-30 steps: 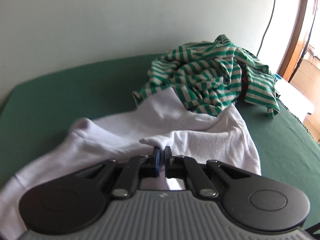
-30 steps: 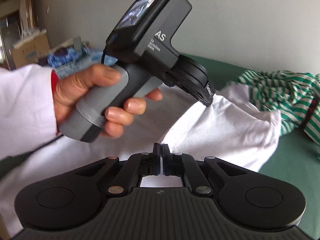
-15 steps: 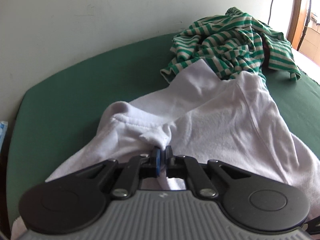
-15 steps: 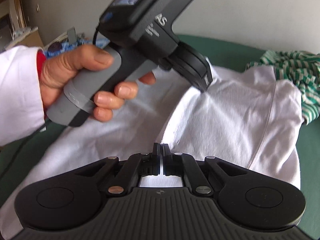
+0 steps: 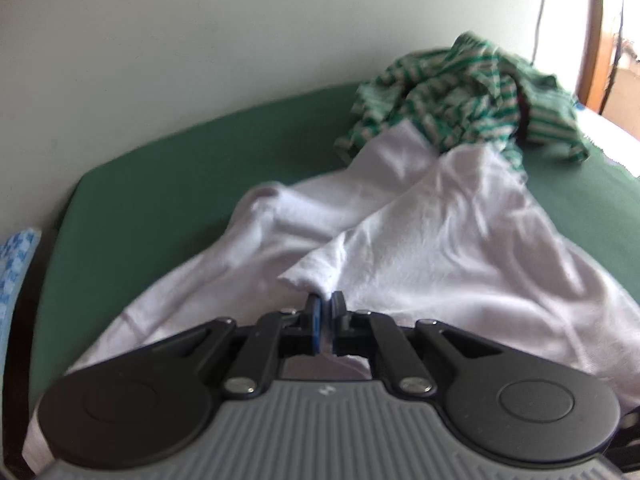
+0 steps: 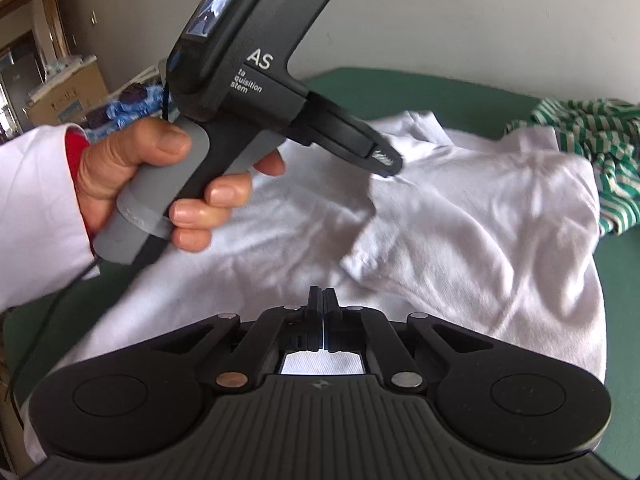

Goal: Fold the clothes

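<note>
A white shirt [image 5: 440, 240] lies spread on the green bed [image 5: 180, 184]. My left gripper [image 5: 325, 300] hovers at a folded corner of it. Its jaws are opening, a narrow gap shows between the pads, and the corner lies just past the tips. In the right wrist view a hand [image 6: 132, 168] holds that left gripper [image 6: 390, 166], tips down on the white shirt [image 6: 480, 220]. My right gripper [image 6: 322, 294] is shut low over the shirt's near part, with a thin layer of cloth pinched at its tips.
A crumpled green-and-white striped garment [image 5: 460, 92] lies at the far end of the bed against the wall, also seen as the striped garment [image 6: 600, 140]. Cardboard boxes [image 6: 64, 92] and blue patterned cloth [image 6: 128, 108] sit beyond the bed's left side.
Both grippers have sunk toward the bed and the shirt has settled flatter. The bunched cloth at the left tips has loosened as a gap appeared between the pads.
</note>
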